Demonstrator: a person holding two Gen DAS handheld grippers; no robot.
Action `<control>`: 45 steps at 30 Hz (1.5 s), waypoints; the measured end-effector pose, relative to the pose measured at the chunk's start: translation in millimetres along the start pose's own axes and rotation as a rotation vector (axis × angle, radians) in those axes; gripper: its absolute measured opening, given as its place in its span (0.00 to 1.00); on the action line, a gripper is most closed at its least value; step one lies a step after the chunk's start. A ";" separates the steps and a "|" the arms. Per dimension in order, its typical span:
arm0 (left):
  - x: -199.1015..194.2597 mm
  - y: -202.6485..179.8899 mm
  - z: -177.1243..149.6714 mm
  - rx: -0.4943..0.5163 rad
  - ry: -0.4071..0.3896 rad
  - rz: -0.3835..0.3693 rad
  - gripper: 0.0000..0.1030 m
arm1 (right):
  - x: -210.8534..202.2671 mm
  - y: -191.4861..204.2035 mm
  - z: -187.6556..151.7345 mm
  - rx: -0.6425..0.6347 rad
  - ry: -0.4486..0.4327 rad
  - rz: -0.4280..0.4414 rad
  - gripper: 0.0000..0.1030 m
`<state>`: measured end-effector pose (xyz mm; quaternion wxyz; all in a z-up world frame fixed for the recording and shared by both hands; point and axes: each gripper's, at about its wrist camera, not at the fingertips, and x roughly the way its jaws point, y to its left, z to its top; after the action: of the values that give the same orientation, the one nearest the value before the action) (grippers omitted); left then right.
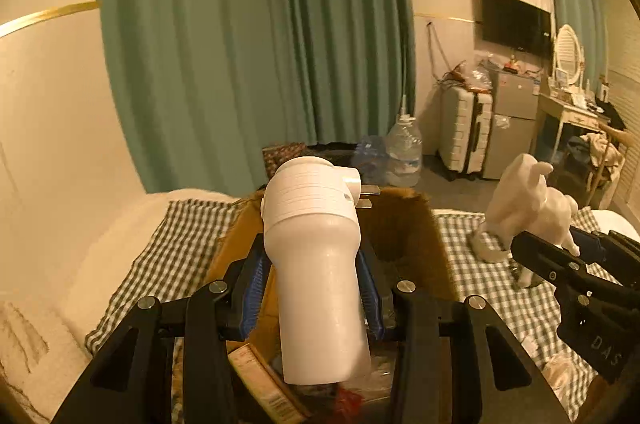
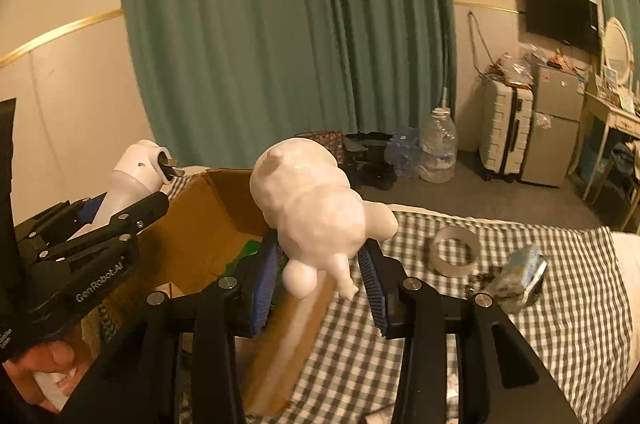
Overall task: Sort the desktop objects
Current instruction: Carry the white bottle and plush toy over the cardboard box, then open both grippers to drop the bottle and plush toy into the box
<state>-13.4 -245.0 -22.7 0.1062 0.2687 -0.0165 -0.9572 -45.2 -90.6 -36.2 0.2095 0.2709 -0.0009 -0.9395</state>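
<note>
White plug adapter clamped in L gripper above open cardboard box. R gripper grips white animal figurine over box's right edge. Tape roll, crumpled packet on checked cloth nr its far edge.

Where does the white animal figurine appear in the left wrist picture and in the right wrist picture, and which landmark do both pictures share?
Left wrist view: the white animal figurine is at the right, mid-height, held up by the right gripper over the checkered cloth.
Right wrist view: the figurine fills the centre, clamped between the right gripper's blue pads.
Shared landmark: the open cardboard box.
</note>
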 end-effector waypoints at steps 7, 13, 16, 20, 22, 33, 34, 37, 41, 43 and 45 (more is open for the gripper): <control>16.7 21.4 -9.3 -0.047 0.080 0.035 0.41 | 25.6 34.8 0.1 -0.042 0.042 0.038 0.38; 29.2 30.5 -20.4 -0.072 0.145 0.045 0.41 | 45.6 58.9 -8.2 -0.084 0.085 0.040 0.38; 35.4 35.2 -25.3 -0.080 0.174 0.054 0.41 | 56.0 67.9 -10.6 -0.094 0.111 0.038 0.38; 38.0 34.3 -27.9 -0.079 0.189 0.066 0.42 | 65.7 75.3 -15.2 -0.114 0.142 0.041 0.39; 37.5 32.8 -25.8 -0.074 0.180 0.063 0.49 | 69.4 77.9 -18.2 -0.124 0.150 0.038 0.39; 23.9 27.5 -15.3 -0.063 0.130 0.052 0.68 | 49.0 57.3 -9.0 -0.082 0.085 -0.030 0.66; 22.3 26.6 -13.7 -0.061 0.126 0.046 0.68 | 46.5 53.5 -6.2 -0.079 0.081 -0.037 0.67; 15.1 24.7 -7.9 -0.069 0.102 0.033 0.71 | 35.8 43.7 -2.2 -0.059 0.072 -0.057 0.70; 7.8 15.3 -2.4 -0.054 0.083 0.026 0.75 | 18.9 24.7 3.1 -0.019 0.072 -0.090 0.75; 4.0 6.0 0.1 -0.027 0.071 0.028 0.77 | 5.8 12.8 6.5 -0.012 0.061 -0.118 0.77; -4.8 -3.5 2.9 0.003 0.043 0.024 0.81 | -7.4 1.4 10.5 -0.001 0.045 -0.143 0.79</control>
<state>-11.6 -240.6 -18.1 0.1175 0.2893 -0.0190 -0.9498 -44.4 -90.1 -23.3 0.1419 0.2911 0.0235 -0.9458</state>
